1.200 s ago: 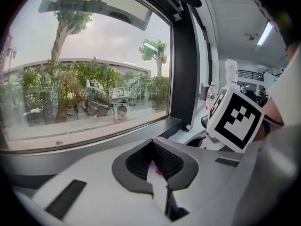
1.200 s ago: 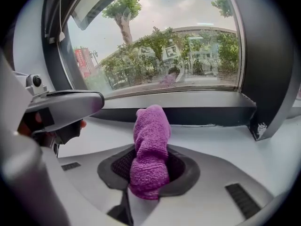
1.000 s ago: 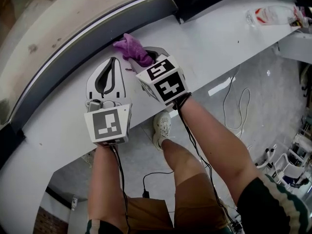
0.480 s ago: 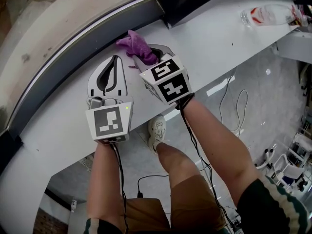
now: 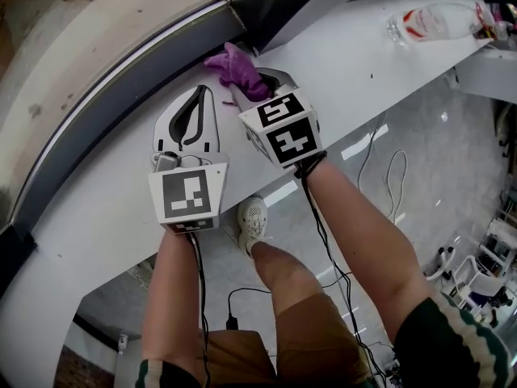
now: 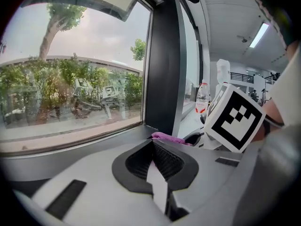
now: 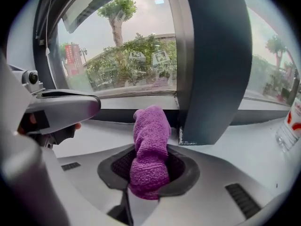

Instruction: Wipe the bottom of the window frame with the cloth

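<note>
My right gripper has its jaws clamped on the purple cloth. The lower end of the cloth is bunched between them, and the rest stands up and forward out of the grip. Its free end sits over the white sill, right up against the dark bottom rail of the window frame and just beside the foot of the dark upright post. I cannot tell whether it actually touches the rail. My left gripper lies on the sill just beside the right one, its jaws closed together with nothing between them. The cloth is off to its right, beyond its tips. A plastic bottle lies well apart along the sill.
</note>
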Motion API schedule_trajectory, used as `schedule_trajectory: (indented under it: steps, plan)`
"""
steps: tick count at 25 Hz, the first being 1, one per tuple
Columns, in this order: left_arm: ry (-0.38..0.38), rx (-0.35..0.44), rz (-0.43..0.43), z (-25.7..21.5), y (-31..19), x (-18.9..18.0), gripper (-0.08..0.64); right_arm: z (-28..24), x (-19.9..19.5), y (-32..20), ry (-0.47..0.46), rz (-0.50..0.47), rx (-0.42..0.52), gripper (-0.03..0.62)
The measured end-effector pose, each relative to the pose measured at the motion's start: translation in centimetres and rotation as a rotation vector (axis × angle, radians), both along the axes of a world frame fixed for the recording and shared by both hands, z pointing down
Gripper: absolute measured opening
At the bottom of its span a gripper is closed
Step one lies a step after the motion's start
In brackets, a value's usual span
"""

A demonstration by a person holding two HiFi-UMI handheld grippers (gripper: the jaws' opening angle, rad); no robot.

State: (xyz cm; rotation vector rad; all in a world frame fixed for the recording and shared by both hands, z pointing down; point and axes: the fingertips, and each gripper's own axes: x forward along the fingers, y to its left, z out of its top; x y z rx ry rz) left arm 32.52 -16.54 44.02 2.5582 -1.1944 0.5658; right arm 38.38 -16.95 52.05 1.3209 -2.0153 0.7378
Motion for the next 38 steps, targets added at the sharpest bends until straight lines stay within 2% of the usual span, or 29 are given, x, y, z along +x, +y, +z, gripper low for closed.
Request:
schedule_trajectory:
  steps: [5, 11, 22, 32, 38]
  plan:
    - [-0.007, -0.006, 0.008, 0.1, 0.1, 1.6, 0.009, 0.1, 2.3, -0.1, 0.003, 0.058, -0.004, 0.121]
    - [0.004, -0.045, -0.007, -0.2, 1.1, 2.0, 0.009, 0.2, 2.6, 0.8, 0.013, 0.038, -0.04, 0.121]
    - [-0.008, -0.121, -0.002, -0.3, 5.2, 1.7, 0.009, 0.0, 3.0, 6.5, -0.004, 0.044, -0.125, 0.121]
    - [-0.034, -0.146, 0.041, 1.4, 7.8, 2.9, 0.009, 0.0, 3.5, 9.5, -0.031, 0.079, -0.12, 0.121]
    - [-0.057, -0.165, 0.061, 1.9, 10.1, 3.6, 0.009, 0.0, 3.9, 12.2, -0.013, 0.091, -0.12, 0.121]
